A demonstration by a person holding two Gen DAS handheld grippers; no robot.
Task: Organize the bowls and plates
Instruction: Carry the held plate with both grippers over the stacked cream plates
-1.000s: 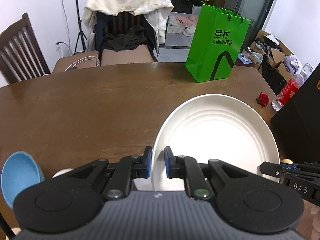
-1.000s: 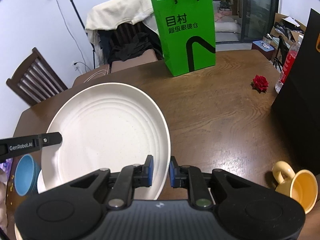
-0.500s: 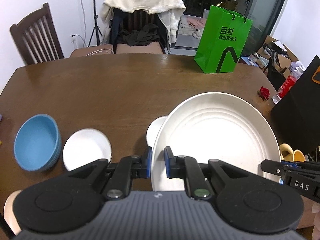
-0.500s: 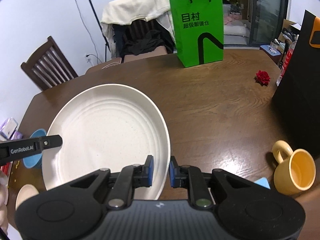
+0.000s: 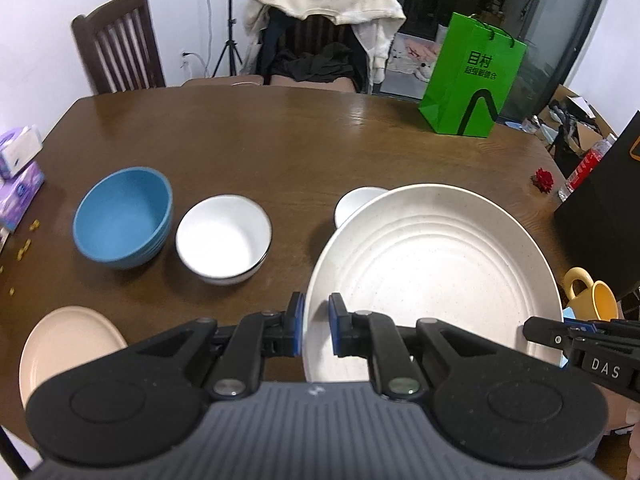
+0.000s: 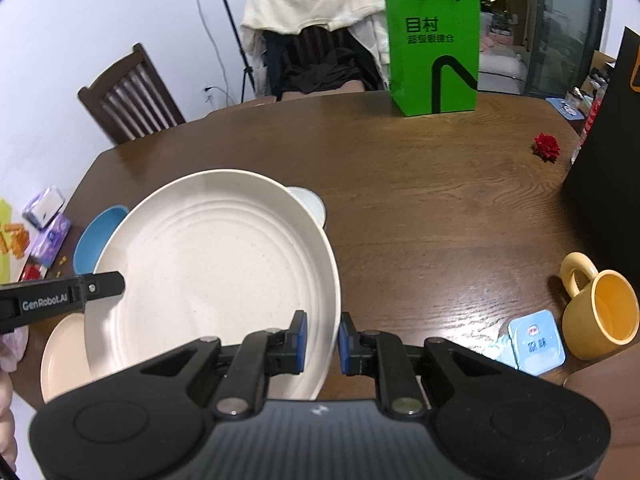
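Observation:
A large cream plate hangs above the brown table, held by both grippers. My left gripper is shut on its left rim. My right gripper is shut on its right rim. On the table to the left sit a blue bowl, a white bowl and a small pale pink plate. Behind the large plate a small white dish is partly hidden.
A green paper bag stands at the table's far side, a black bag at the right edge. A yellow mug, a blue packet and a red flower lie to the right. Tissue packs sit at the left edge. Chairs stand behind.
Both grippers have drawn back toward the near side with the large plate. The blue bowl, white bowl, pink plate and tissue packs have come fully into view.

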